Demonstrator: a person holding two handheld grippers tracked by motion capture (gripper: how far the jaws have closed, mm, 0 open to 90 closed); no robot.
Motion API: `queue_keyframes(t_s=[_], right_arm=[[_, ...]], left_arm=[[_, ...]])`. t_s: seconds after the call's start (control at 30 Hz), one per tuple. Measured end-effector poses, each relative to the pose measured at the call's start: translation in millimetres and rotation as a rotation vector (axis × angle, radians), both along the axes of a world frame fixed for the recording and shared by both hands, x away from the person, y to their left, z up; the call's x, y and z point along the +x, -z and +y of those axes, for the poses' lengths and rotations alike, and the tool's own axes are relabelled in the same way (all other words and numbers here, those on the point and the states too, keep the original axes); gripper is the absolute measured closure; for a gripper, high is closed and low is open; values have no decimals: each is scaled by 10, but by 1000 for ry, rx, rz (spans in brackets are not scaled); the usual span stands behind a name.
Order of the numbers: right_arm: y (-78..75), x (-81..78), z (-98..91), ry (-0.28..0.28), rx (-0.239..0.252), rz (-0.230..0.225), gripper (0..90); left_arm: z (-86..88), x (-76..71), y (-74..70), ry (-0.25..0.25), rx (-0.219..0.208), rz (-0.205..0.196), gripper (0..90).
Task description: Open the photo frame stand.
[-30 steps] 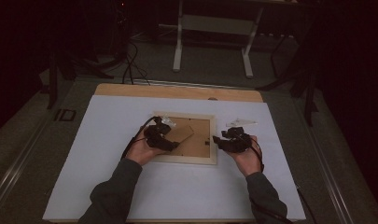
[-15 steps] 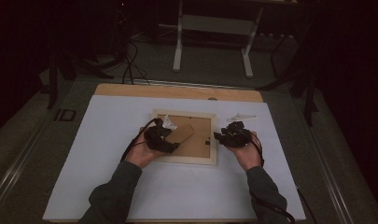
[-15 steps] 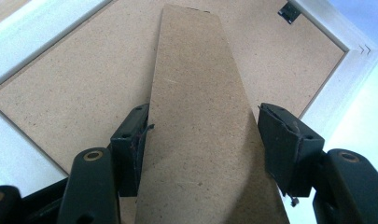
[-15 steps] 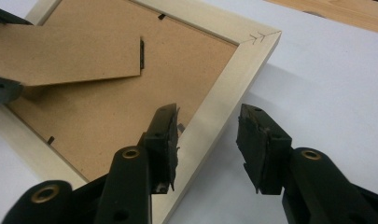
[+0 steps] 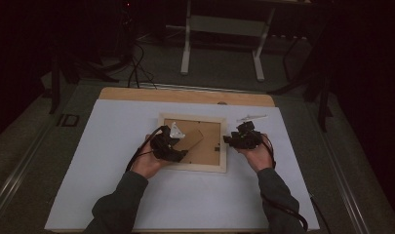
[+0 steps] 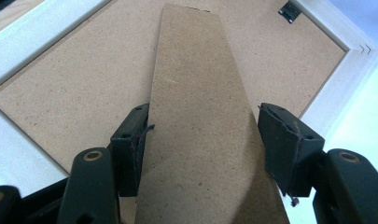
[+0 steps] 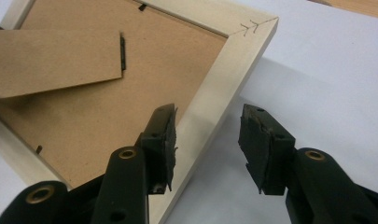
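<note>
Picture frame [image 5: 192, 167] lies face down mid-table. Left gripper [image 6: 203, 140] straddles the easel stand [image 6: 200, 116], pads about touching its edges. Right gripper [image 7: 207, 140], jaws just widening, brackets the frame's right rail [image 7: 214, 107] without pinching. Best to clamp that rail squarely before swinging the stand

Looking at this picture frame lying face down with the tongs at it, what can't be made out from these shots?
- Front of the picture frame: high view, it lies face down, hidden by its own backing board.
- Stand flap's lower end: left gripper view, cut by the bottom edge.
- Small white item beyond the frame: high view, too small and dim to name.
- Left tongs' tips: high view, too dark to tell apart.
</note>
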State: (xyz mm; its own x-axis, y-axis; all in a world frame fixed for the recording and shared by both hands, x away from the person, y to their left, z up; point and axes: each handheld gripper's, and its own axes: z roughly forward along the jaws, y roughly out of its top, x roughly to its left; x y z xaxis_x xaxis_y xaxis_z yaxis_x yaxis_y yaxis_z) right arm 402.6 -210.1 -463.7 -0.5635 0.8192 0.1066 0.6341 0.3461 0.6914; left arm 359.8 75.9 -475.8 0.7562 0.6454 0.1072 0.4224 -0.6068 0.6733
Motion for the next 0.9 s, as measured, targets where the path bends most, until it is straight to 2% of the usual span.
queue_keyframes(t_s=[0.43, 0.67, 0.9], right_arm=[[-18, 122, 7, 10, 36, 41, 542], [-2, 170, 0, 16, 37, 67, 526], [14, 212, -18, -4, 62, 94, 513]], left_arm=[[-12, -112, -7, -2, 5, -60, 394], [-21, -178, -18, -6, 9, -92, 394], [-28, -231, -29, -4, 12, -119, 394]])
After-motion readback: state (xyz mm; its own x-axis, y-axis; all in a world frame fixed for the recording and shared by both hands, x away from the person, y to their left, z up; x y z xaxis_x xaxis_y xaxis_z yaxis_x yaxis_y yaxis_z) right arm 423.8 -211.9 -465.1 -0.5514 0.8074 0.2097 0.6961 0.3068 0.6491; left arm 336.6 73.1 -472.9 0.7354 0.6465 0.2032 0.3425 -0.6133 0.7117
